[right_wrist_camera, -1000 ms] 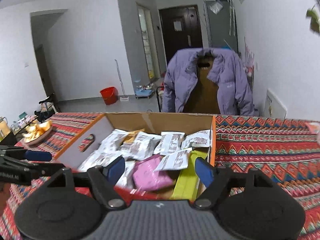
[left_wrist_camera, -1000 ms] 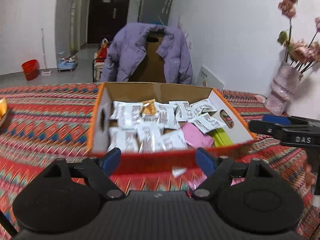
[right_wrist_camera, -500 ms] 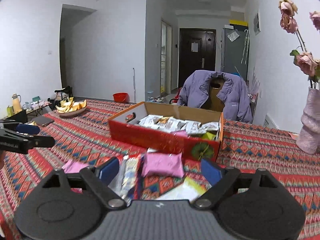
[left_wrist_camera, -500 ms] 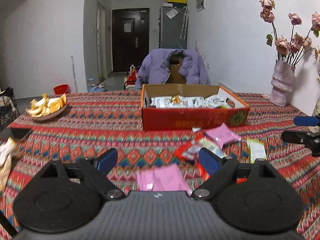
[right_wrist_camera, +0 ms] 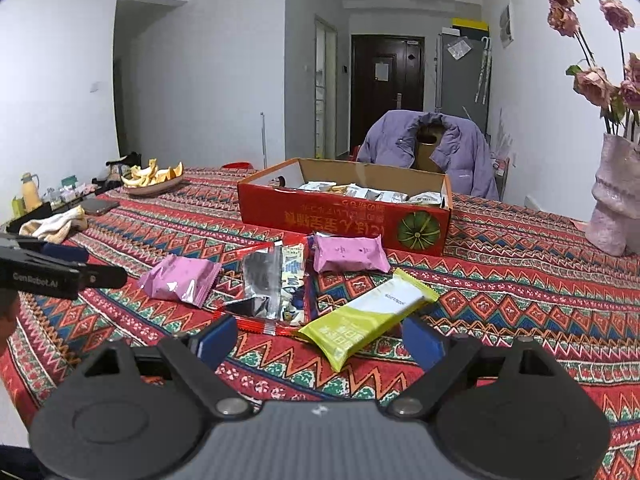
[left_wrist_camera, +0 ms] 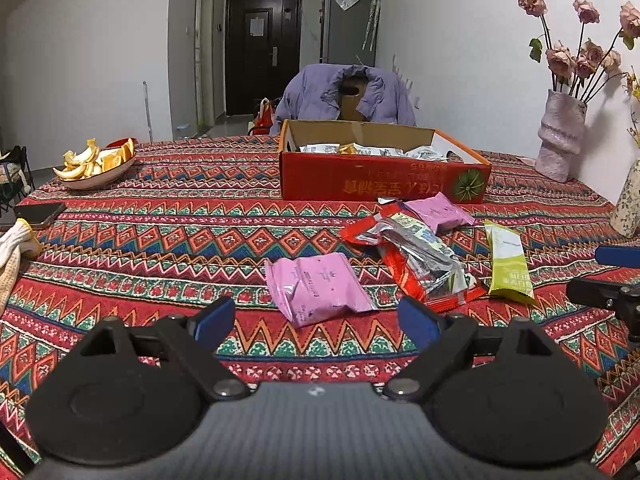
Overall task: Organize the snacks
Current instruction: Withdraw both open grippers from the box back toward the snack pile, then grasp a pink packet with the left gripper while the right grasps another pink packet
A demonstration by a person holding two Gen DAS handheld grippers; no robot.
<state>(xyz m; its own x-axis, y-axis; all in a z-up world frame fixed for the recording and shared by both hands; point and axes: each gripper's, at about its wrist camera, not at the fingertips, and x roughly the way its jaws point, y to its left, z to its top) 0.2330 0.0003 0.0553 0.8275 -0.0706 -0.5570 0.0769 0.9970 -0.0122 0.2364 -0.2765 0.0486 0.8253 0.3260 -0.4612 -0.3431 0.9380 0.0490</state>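
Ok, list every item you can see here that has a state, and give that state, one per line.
Left hand-held gripper: open, empty.
Right hand-held gripper: open, empty.
Cardboard box: open on top, packets inside.
Near pink packet: sealed, flat on the tablecloth.
Far pink packet: sealed, beside the box.
Green packet: sealed, lying flat.
Red packet: lying crumpled.
Bowl: holds orange peel.

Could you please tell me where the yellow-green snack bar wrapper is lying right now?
The yellow-green snack bar wrapper lies flat on the patterned tablecloth, just ahead of the open right gripper, right of the red-and-silver snack packet.
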